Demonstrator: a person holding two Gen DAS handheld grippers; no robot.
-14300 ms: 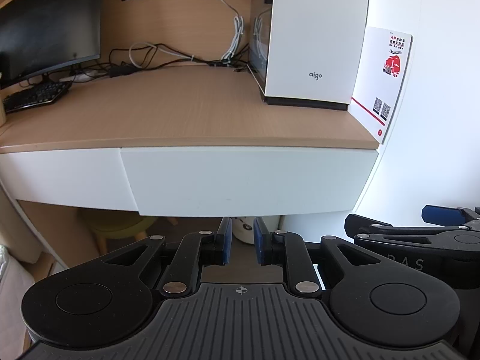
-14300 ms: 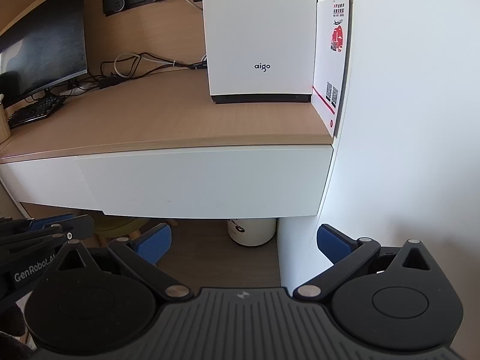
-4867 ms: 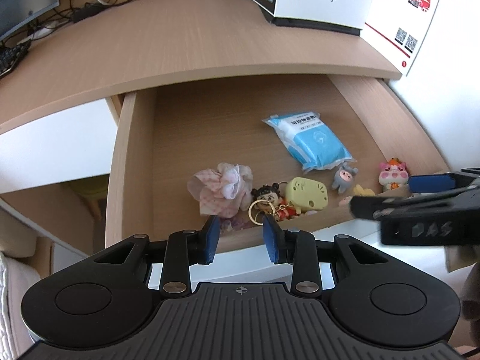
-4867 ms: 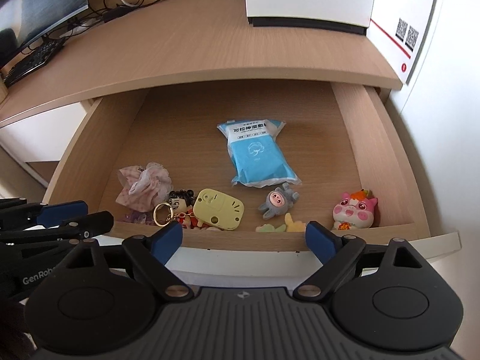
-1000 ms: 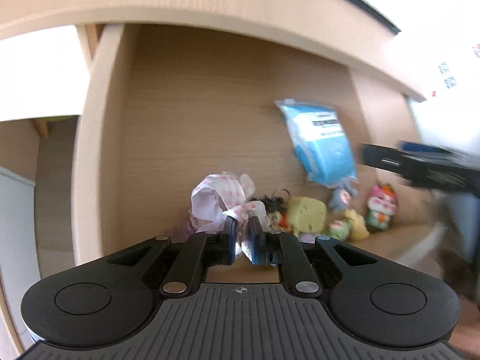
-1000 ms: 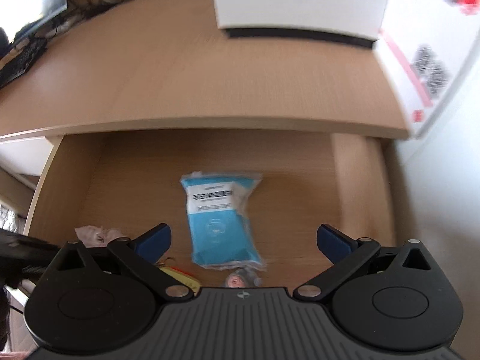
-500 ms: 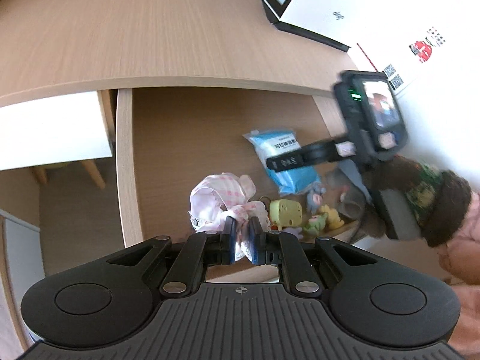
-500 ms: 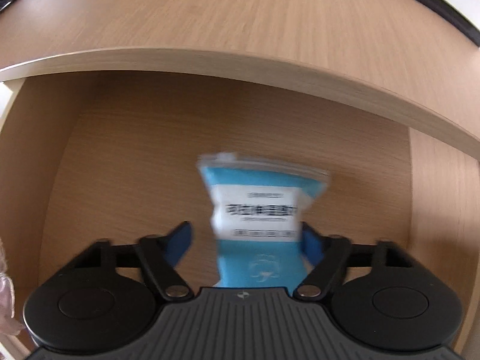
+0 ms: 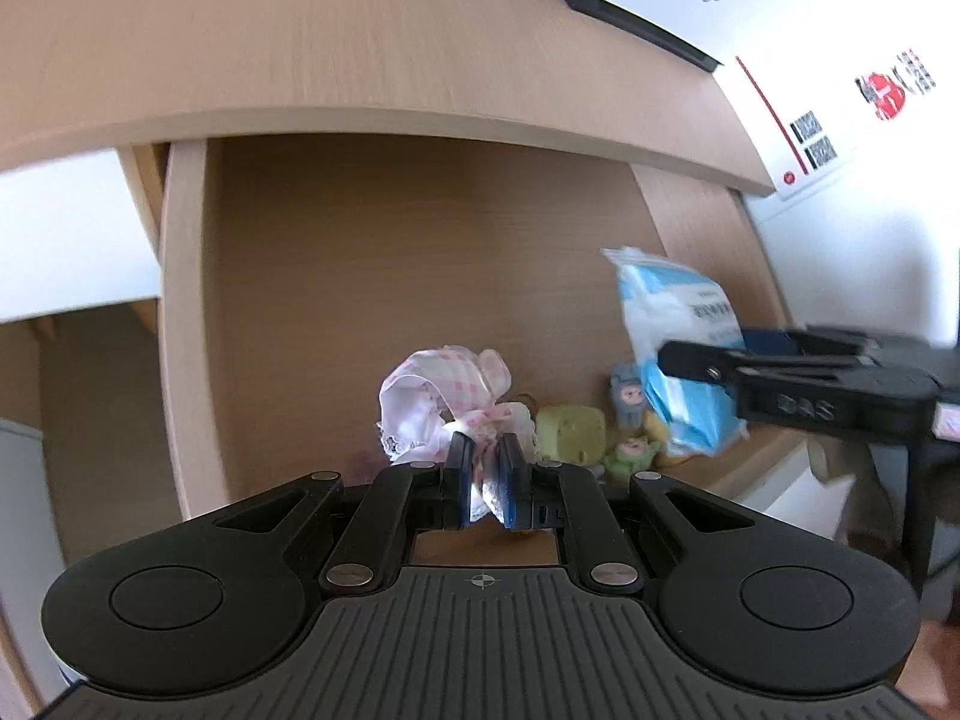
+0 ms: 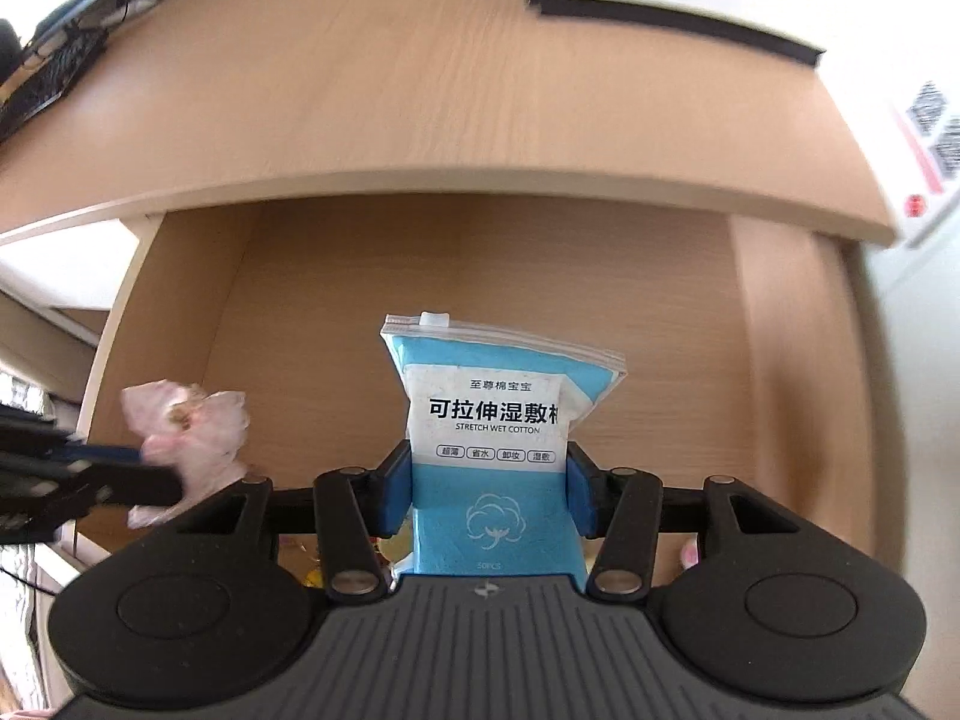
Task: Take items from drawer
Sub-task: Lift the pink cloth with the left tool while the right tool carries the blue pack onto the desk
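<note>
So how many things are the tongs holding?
2. The pink cloth is pinched in the left tongs. The blue wipes packet sits between the right tongs, whose jaws are closing on its sides.

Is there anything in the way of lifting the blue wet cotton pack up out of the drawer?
Nothing visible: the wet cotton pack sits between the closing right tongs, with open space above the drawer.

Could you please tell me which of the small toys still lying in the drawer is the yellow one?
It is the yellow block-shaped toy just right of the pink cloth; the grey-blue figure and the green figure lie further right.
</note>
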